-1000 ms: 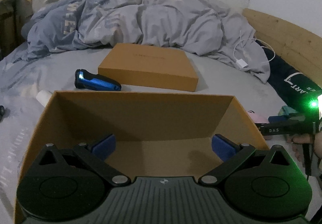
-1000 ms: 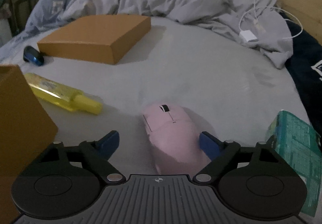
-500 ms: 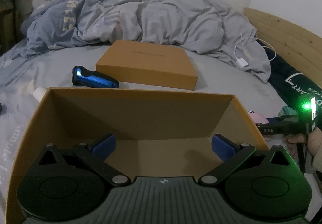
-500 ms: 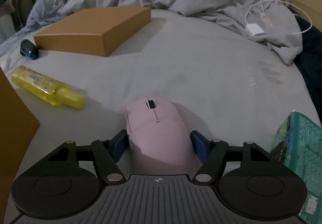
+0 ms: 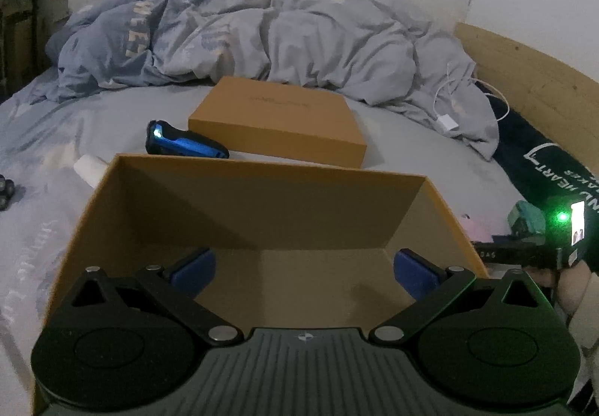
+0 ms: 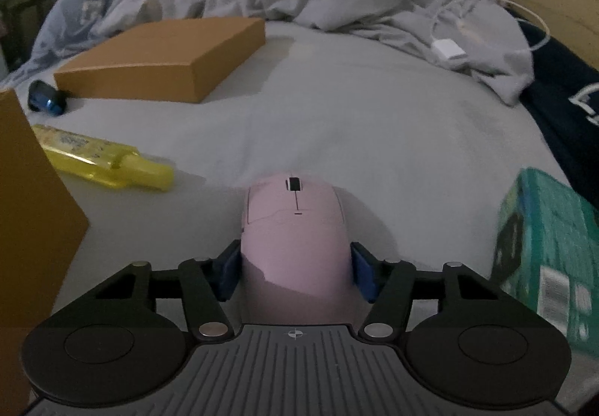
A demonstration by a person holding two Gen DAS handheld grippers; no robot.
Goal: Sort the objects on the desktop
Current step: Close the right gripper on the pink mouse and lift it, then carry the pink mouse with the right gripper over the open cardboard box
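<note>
Big picture first: bed [image 6: 374,124] under everything, open cardboard box [image 5: 262,214] empty in front of the left hand-held gripper [image 5: 304,268], whose jaws stood wide apart w/ nothing between. Right hand-held gripper [image 6: 295,268] had just been closing, and its blue pads looked pressed on both flanks of the pink mouse [image 6: 294,229], which sat on the sheet near a yellow bottle [image 6: 101,158]. Risk, imo: smooth rounded shell, grip far back, so it could squirt fwd on lifting.
</note>
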